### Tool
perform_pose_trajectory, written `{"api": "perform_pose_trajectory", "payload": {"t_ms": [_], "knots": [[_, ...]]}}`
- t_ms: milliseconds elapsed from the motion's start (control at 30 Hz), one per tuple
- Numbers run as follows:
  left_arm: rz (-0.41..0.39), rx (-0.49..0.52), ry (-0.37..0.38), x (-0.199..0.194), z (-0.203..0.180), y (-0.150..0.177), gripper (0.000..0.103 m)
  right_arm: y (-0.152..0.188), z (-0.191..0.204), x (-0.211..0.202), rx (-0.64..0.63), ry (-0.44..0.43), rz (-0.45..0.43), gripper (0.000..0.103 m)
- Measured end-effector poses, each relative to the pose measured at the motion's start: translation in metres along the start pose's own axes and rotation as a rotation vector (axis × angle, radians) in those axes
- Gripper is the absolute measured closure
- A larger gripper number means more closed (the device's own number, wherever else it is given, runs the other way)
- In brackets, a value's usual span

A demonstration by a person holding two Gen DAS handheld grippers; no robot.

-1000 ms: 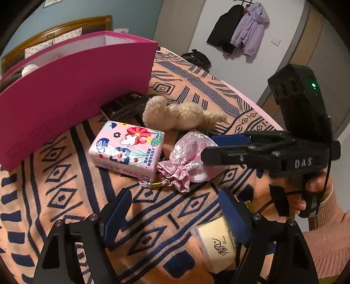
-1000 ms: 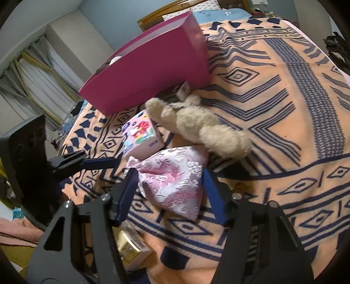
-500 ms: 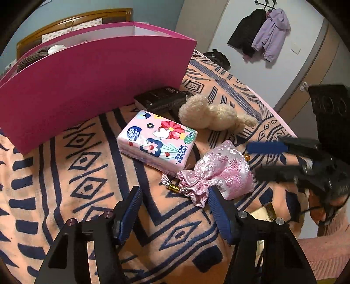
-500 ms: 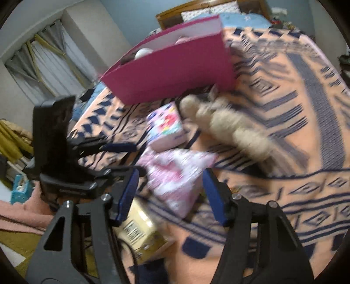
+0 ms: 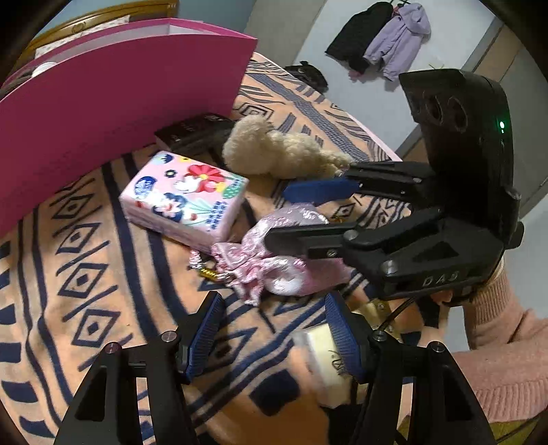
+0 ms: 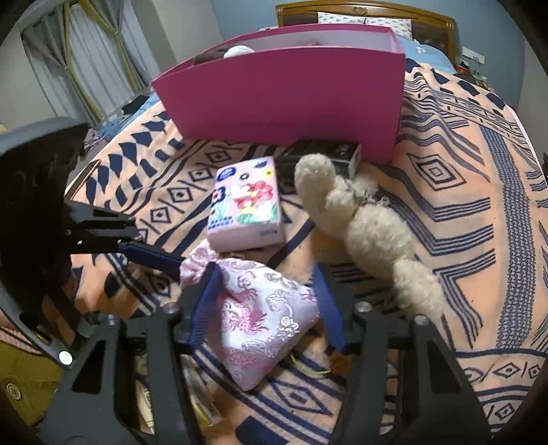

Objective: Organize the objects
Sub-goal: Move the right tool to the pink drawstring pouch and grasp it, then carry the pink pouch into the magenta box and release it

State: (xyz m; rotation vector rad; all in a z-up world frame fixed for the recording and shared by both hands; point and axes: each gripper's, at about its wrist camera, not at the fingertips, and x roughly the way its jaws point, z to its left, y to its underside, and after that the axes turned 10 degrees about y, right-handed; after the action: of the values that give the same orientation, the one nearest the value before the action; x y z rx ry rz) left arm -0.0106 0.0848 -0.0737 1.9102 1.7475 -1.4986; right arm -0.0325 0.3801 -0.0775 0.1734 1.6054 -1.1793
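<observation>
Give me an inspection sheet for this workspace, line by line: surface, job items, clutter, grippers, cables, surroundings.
Surface: orange blanket with navy geometric pattern, spread over a bed.
Job's things: pink embroidered drawstring pouch; pink floral tissue pack; cream fluffy plush toy; black flat box; tall magenta storage box behind them, some items already inside.
Clutter: small cream carton at the near blanket edge.
Grippers: right gripper open, fingers straddling the pouch; left gripper open, empty.
Cables: nothing seen.
Surroundings: wooden headboard, curtains, jackets hanging on wall.
</observation>
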Motion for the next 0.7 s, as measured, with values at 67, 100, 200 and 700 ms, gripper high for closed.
{"api": "perform_pose_trajectory", "payload": {"t_ms": [67,100,200,700], "knots": [[0.000,-0.007,0.012,0.001,0.000,-0.001,0.042,0.003,0.004,-0.002,-0.008,-0.016,0.003,0.061],[-0.004,-0.012,0.011,0.001,0.000,-0.001,0.044,0.005,0.006,-0.002,-0.009,-0.023,0.004,0.065],[-0.016,-0.033,0.013,-0.003,0.003,-0.003,0.050,0.007,0.008,-0.007,0.000,-0.042,0.003,0.078],[-0.152,0.061,-0.049,-0.065,-0.027,-0.014,0.050,-0.008,0.028,-0.056,0.052,-0.177,-0.152,0.090]]}}
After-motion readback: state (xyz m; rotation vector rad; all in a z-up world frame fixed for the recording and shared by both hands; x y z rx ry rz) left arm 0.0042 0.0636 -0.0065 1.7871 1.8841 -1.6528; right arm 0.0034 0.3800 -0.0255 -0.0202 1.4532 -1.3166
